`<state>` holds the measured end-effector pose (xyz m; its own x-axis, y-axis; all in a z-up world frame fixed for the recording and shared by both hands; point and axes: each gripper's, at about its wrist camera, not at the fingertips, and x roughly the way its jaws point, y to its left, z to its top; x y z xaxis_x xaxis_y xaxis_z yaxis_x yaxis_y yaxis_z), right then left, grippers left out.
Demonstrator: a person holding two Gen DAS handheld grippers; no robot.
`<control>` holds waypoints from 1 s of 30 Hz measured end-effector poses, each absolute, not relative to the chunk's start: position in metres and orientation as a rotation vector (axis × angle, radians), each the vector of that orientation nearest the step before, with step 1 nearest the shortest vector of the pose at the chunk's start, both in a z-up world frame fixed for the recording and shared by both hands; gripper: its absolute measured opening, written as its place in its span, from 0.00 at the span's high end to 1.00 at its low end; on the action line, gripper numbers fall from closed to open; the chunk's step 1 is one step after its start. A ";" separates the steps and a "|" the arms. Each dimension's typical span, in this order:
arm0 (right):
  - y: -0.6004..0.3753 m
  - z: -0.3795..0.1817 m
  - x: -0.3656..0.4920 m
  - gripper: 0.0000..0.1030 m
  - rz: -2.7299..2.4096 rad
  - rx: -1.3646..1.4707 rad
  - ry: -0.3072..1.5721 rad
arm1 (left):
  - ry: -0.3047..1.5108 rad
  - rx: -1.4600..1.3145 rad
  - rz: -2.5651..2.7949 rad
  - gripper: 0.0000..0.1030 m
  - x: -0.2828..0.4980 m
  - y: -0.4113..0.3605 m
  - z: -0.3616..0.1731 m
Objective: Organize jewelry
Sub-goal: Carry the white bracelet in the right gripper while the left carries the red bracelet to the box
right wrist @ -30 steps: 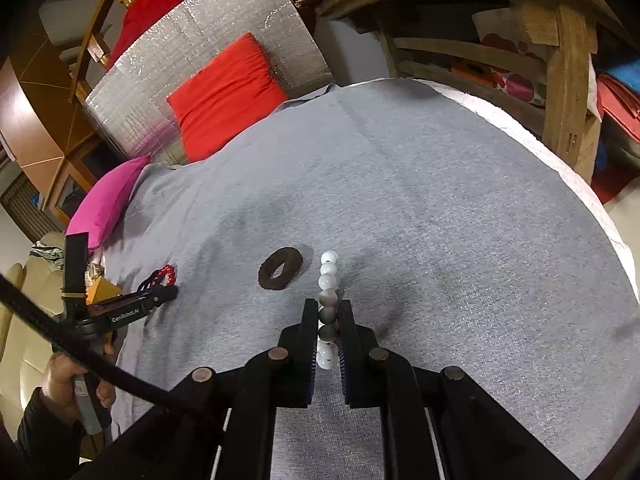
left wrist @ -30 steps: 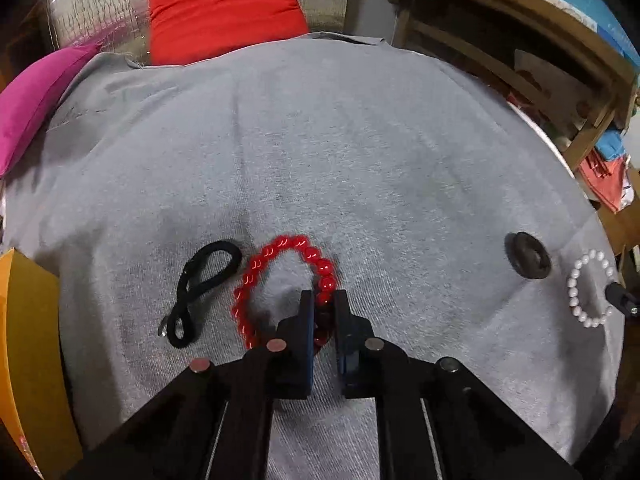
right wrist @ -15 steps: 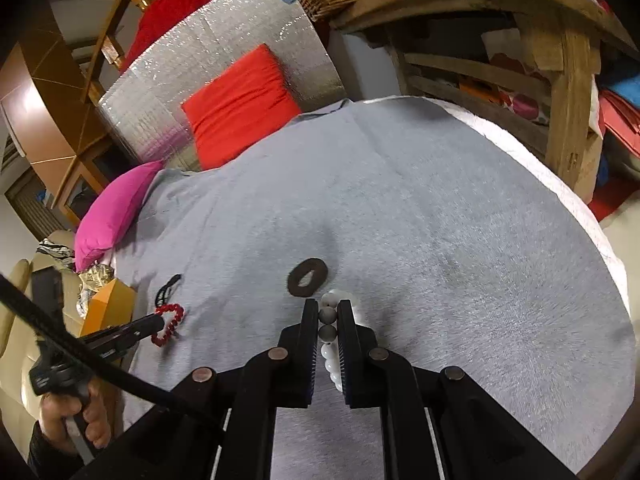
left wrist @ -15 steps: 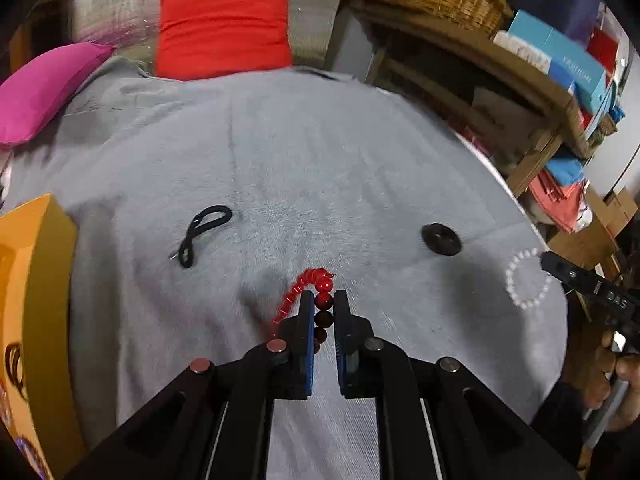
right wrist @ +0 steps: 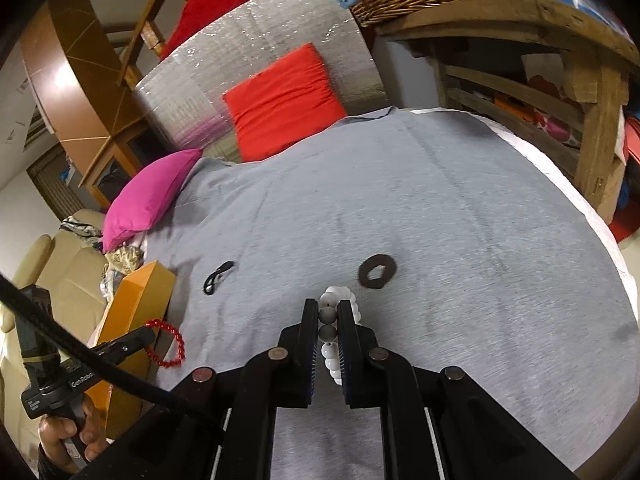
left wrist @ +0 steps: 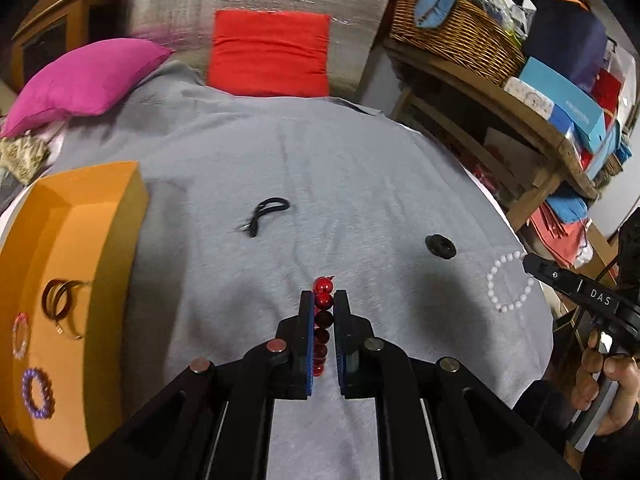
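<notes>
At the bed's left edge sits the orange box (left wrist: 80, 248), just left of the left gripper (left wrist: 323, 300), whose jaws are clamped on the red bead bracelet (left wrist: 323, 300), strand running along the fingers (loop dangling clear of the grey blanket (left wrist: 360, 184)). Over the bed's right edge the right gripper (right wrist: 330, 312) is clamped on the white bead bracelet (right wrist: 334, 356), well apart from the box, so the left hand likely drops first.
</notes>
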<state>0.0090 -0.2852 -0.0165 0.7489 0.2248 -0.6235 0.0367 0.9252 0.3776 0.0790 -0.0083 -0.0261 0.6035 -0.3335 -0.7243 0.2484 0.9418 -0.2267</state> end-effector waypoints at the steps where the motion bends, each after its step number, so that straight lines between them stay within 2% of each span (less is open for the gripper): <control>1: -0.283 -0.016 0.008 0.91 0.110 0.380 0.722 | 0.858 -0.110 -0.325 0.91 0.077 -0.005 -0.026; 30: -0.179 -0.003 0.017 0.91 0.274 0.260 0.755 | 0.790 -0.203 -0.121 0.91 0.040 0.078 -0.003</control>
<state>0.0174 -0.1791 -0.0034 0.6964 0.3353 -0.6345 -0.1506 0.9327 0.3277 0.0397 0.0780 -0.0035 0.6982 -0.1838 -0.6919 0.0323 0.9736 -0.2261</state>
